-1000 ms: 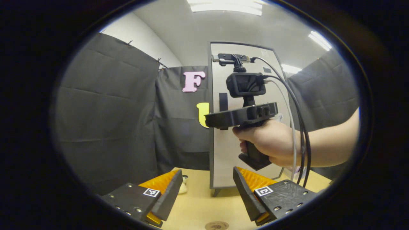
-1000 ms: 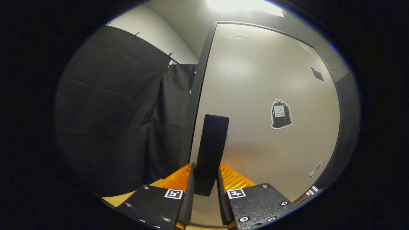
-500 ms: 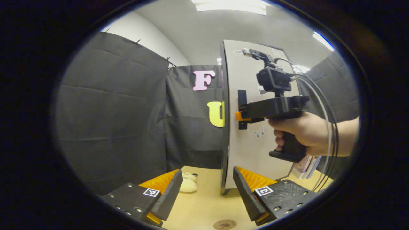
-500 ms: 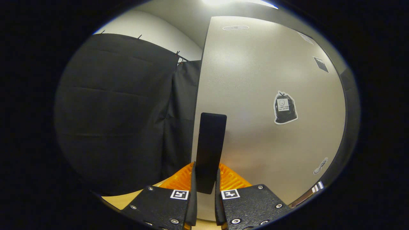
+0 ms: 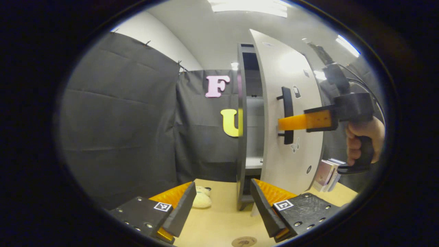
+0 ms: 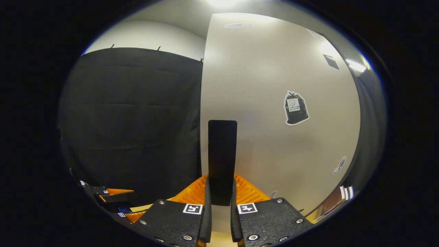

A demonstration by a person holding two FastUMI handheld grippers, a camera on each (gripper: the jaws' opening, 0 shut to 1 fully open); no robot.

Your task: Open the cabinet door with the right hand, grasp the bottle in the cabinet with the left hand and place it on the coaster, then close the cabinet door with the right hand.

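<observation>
Right gripper (image 6: 221,202): pinched the flat black bar handle (image 6: 222,161) of the pale grey cabinet door (image 6: 274,144), which stood part open.
Left gripper (image 5: 223,206): spread, empty, above the tan table (image 5: 219,223).
Bottle: hidden inside the cabinet.
Round brown coaster (image 5: 244,241): on the table's near edge.
Risk: the handle could slip; the tall cabinet could tip.

Narrow gap between cabinet (image 5: 242,137) frame and part-open door (image 5: 291,113). Blocked in front by right gripper (image 5: 283,123) clamped on handle (image 5: 287,115).

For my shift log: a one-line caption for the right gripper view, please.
Right gripper shut on the black door handle of the pale cabinet door.
</observation>
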